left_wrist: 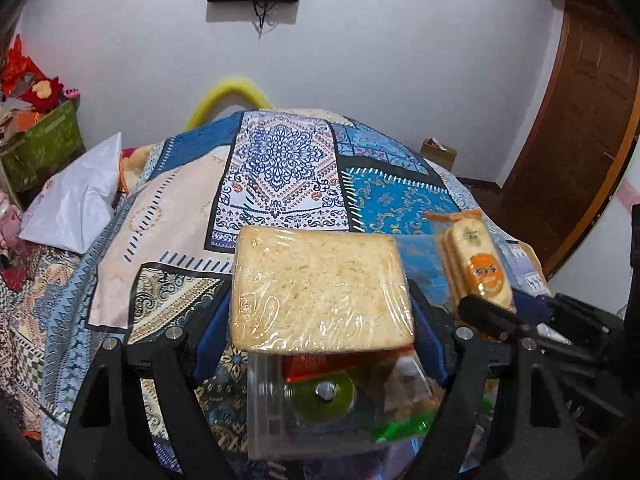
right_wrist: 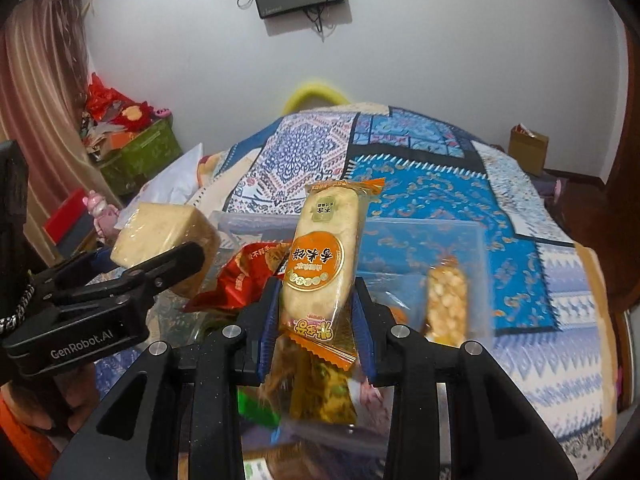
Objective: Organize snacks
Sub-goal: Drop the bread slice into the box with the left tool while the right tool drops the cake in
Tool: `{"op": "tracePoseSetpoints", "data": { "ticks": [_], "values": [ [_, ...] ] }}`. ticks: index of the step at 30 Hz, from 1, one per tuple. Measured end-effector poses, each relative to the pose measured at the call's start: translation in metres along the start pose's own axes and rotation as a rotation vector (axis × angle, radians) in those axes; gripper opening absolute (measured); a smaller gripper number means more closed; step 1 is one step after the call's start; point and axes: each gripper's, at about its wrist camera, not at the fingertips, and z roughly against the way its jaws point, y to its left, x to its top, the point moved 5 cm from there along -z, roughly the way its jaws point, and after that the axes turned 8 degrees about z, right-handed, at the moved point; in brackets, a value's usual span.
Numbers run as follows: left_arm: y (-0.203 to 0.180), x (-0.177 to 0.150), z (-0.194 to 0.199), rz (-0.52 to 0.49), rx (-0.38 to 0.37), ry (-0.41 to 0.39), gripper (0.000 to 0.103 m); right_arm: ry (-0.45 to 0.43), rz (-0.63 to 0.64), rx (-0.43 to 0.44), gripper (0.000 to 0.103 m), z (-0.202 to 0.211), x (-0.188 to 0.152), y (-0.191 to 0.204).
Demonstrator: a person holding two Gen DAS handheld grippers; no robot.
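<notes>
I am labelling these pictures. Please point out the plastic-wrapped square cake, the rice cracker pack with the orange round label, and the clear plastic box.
plastic-wrapped square cake [left_wrist: 320,288], left wrist view, middle of its top face.
rice cracker pack [right_wrist: 320,256], right wrist view, on its orange round label.
clear plastic box [right_wrist: 460,240], right wrist view, on its far wall.

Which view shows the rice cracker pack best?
Right wrist: the rice cracker pack sits centred, label readable, clamped in the right gripper. Left wrist catches it only at the right edge, smaller and partly hidden.

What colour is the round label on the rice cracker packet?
Orange with a gold rim, on the rice cracker packet; clearest in the right wrist view.
</notes>
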Motion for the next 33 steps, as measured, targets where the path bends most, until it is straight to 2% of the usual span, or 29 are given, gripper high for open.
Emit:
{"op": "tracePoseSetpoints", "data": {
  "ticks": [10, 14, 15, 20, 29, 33],
  "values": [
    [0.010, 0.005, -0.033, 0.049, 0.029, 0.033, 0.080, 0.061, 0.015, -0.012, 0.032, -0.022, -0.003, 0.002],
    [0.008, 0.002, -0.029, 0.024, 0.013, 0.050, 0.088, 0.078, 0.011, -0.019, 0.033, -0.020, -0.004, 0.000],
    [0.007, 0.001, -0.026, 0.020, 0.013, 0.050, 0.088, 0.082, 0.013, -0.022, 0.034, -0.019, -0.004, 0.000],
    [0.005, -0.003, -0.011, -0.010, 0.029, 0.047, 0.088, 0.063, 0.020, -0.055, 0.055, -0.004, -0.005, 0.000],
    [-0.001, -0.006, 0.048, -0.046, 0.013, 0.002, 0.088, 0.011, 0.019, -0.058, 0.056, 0.042, -0.006, 0.008],
    [-0.001, -0.018, 0.077, -0.057, 0.001, -0.015, 0.088, 0.002, 0.028, -0.054, 0.057, 0.063, -0.016, 0.017]
  ]
}}
